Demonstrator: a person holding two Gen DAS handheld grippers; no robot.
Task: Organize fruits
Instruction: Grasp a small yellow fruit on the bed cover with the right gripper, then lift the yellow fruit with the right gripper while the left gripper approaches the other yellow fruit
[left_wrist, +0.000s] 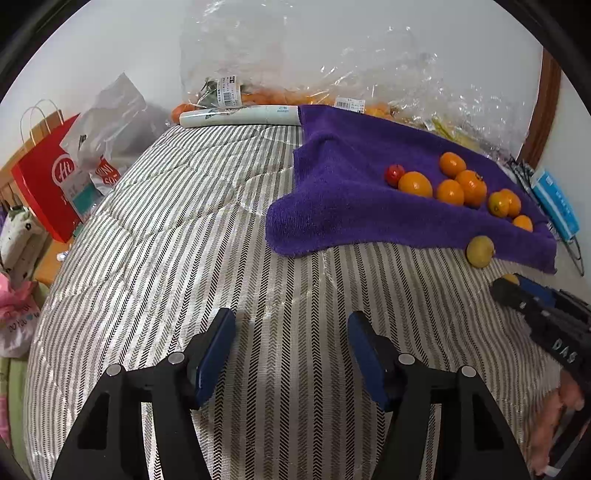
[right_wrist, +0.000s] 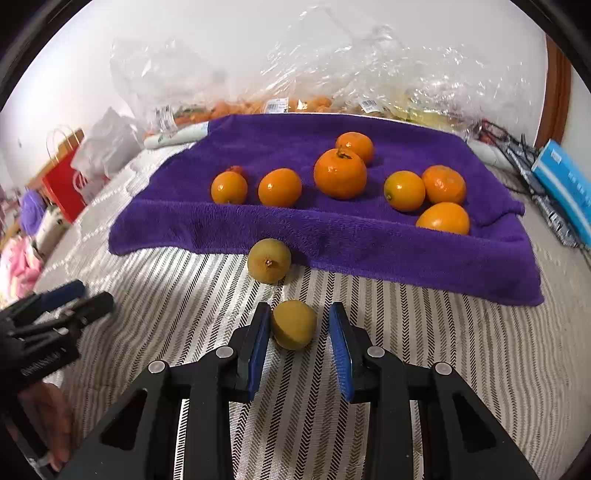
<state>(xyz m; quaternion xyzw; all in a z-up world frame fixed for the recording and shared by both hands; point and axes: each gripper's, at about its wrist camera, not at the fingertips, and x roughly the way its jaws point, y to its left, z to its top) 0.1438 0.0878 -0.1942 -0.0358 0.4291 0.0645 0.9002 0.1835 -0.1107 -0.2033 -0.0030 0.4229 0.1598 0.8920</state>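
A purple towel (right_wrist: 258, 221) lies on the striped bed and carries several oranges (right_wrist: 340, 173) and a small red fruit (left_wrist: 394, 175). A yellow-green fruit (right_wrist: 269, 260) rests on the bed against the towel's front edge; it also shows in the left wrist view (left_wrist: 479, 251). My right gripper (right_wrist: 298, 325) is open, with its jaws on either side of a second yellow-green fruit (right_wrist: 294, 324); the left pad touches it and the right pad is apart. My left gripper (left_wrist: 291, 354) is open and empty over the bare striped cover, left of the towel's front.
Clear plastic bags of fruit (right_wrist: 295, 92) lie behind the towel by the wall. A white roll (left_wrist: 240, 115) lies at the back. A red paper bag (left_wrist: 44, 181) stands left of the bed. A blue box (right_wrist: 565, 184) and dark cables lie at the right.
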